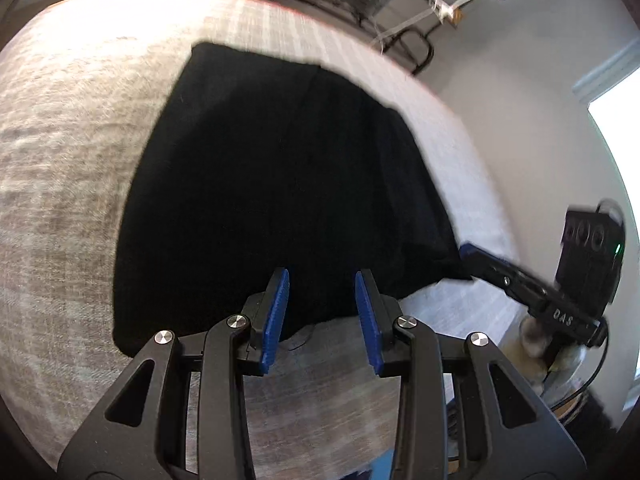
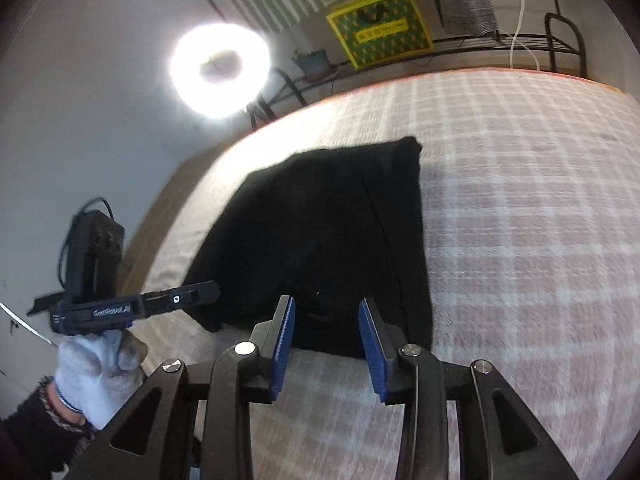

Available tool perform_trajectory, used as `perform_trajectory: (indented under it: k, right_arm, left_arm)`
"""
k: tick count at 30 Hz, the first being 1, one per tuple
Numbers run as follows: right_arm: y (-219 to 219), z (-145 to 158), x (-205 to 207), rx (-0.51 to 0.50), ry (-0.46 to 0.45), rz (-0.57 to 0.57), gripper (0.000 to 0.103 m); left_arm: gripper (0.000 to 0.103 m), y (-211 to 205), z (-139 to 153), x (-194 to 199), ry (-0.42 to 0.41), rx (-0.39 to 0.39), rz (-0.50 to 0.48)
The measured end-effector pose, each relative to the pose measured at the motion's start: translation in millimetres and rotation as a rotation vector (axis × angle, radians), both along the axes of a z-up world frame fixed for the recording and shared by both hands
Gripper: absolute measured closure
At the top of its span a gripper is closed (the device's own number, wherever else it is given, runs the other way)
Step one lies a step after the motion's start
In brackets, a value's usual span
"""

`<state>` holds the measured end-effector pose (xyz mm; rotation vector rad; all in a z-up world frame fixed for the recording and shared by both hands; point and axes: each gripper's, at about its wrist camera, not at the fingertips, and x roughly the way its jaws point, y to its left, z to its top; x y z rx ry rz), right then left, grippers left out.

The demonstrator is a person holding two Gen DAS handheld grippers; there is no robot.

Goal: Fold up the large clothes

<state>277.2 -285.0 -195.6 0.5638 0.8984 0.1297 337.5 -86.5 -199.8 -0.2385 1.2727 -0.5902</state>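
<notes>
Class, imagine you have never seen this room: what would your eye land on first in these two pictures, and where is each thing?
First, the black garment, a big dark shape lying folded in the middle of the pale checked bed cover. Next, the glaring ring light against the wall beyond the bed's far edge. Then the blue-padded left gripper and right gripper, both open and empty over the garment's near edge.

A home bedroom: a bed [image 2: 520,200] under a plaid blanket, metal shelving [image 2: 520,44], a ring light [image 2: 220,68].
</notes>
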Motion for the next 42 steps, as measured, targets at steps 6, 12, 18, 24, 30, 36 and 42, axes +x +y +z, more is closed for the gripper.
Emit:
perform_trajectory:
  k: [6, 12, 18, 24, 30, 36, 42]
  right_arm:
    - [12.1, -39.8, -5.3, -0.013, 0.187, 0.089, 0.077]
    - [-6.0, -18.9, -24.9, 0.123, 0.073, 0.094, 0.061]
    - [-24.3, -32.4, -7.8, 0.276, 0.096, -0.049, 0.057]
    - [-36.1, -43.9, -9.0, 0.372, 0.127, -0.154, 0.098]
    - [-8.5, -38.0, -20.7, 0.187, 0.216, -0.036, 0.103]
    - [-18.6, 12.6, -16.6, 0.139, 0.026, 0.03, 0.083]
    - [-28.8, 43.6, 51.6, -0.029, -0.087, -0.016, 0.078]
  left_arm:
    - [0.07, 6.6, -5.9, -4.9, 0.006, 0.038, -0.031]
    - [0.07, 3.0, 19.5, -13.8, -0.022, -0.045, -0.061]
    - [0.07, -25.3, 26.7, -9.0, -0.047, -0.034, -0.093]
    - [0.07, -19.6, 25.0, -8.0, -0.03, -0.037, -0.061]
    - [0.07, -10.4, 41.1, 11.8, -0.068, -0.048, -0.025]
    - [0.07, -23.2, 56.6, 60.5, -0.168, -0.023, 0.003]
    - [0.07, -44.1, 48.9, 89.6, -0.216, 0.003, 0.003]
